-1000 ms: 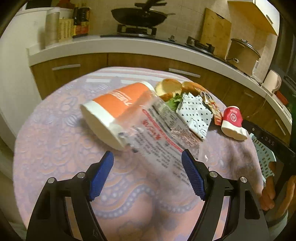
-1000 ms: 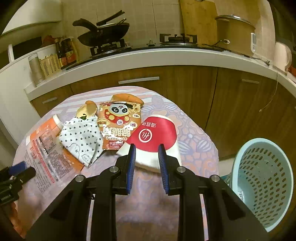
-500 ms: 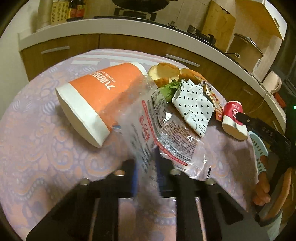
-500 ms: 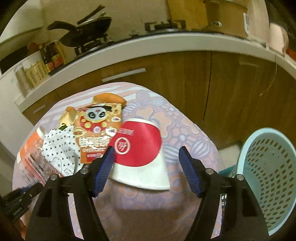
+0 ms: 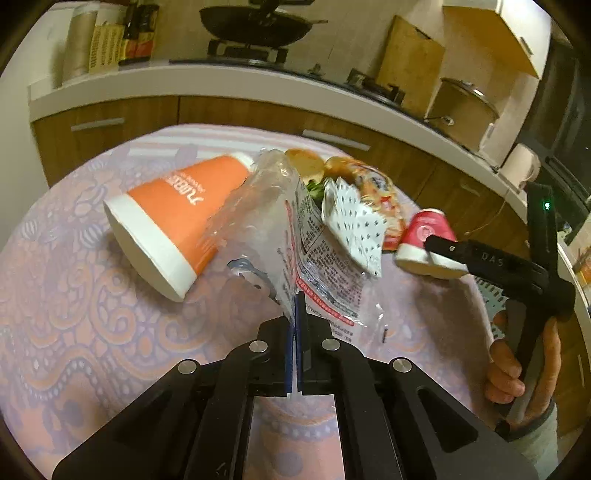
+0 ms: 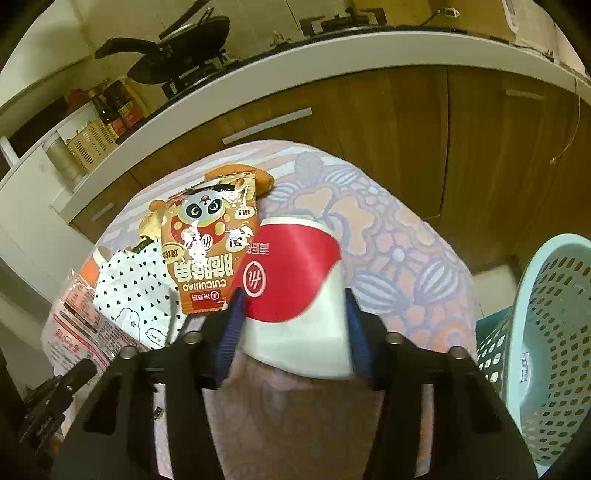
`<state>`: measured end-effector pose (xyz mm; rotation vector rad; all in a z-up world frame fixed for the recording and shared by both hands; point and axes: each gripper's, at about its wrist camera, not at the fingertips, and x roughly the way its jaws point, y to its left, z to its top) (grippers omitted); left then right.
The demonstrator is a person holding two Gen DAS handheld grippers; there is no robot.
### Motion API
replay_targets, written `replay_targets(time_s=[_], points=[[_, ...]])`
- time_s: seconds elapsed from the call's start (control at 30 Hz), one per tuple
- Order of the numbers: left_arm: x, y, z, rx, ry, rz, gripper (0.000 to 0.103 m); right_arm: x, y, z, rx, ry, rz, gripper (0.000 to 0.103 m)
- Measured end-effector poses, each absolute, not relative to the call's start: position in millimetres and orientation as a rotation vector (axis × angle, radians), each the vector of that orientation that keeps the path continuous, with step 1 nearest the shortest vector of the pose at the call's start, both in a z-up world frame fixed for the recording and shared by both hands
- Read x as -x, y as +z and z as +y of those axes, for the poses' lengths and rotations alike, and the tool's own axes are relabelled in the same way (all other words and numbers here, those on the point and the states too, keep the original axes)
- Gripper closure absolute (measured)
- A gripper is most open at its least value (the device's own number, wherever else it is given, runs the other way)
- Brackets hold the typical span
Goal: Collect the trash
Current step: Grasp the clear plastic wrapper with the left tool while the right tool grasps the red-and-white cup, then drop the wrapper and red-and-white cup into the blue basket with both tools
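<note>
Place: home kitchen.
Evidence ahead of the jaws: wok (image 5: 258,24) sitting on a gas stove (image 5: 247,55); white countertop (image 5: 221,83) running over wooden cabinets (image 6: 369,110); cutting board (image 5: 410,55) leaning against the wall.

Black wok (image 5: 255,26) on stove (image 5: 247,55)

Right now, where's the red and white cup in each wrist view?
Left wrist: red and white cup at right of centre, lying on its side, the right hand-held gripper around it.
Right wrist: bottom centre, between the blue pads.
Shared landmark: panda snack packet, beside the cup in both.
</note>
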<state>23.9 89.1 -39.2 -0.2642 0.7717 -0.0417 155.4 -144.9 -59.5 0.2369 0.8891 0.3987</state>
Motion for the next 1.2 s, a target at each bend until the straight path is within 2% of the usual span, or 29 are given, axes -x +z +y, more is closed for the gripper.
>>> replay_targets(time_s=[0.1, 0.57, 0.87, 1.2], points=[[-17, -29, 85, 0.256, -0.062, 0.737, 0.103, -143, -51, -148, -0.248, 0.419, 0.856, 0.071], [11, 32, 54, 0.201, -0.158, 0.573, 0.103, -76, 14, -177, -0.185, 0.34, 0.639, 0.072], [-9, 62, -10, 0.101, -0.28, 0.528, 0.103, -62, 30, -244, -0.218, 0.222, 0.589, 0.072], [-51, 60, -100, 0.009, -0.435, 0.564, 0.103, -44, 20, -332, -0.256, 0.019, 0.574, 0.072]])
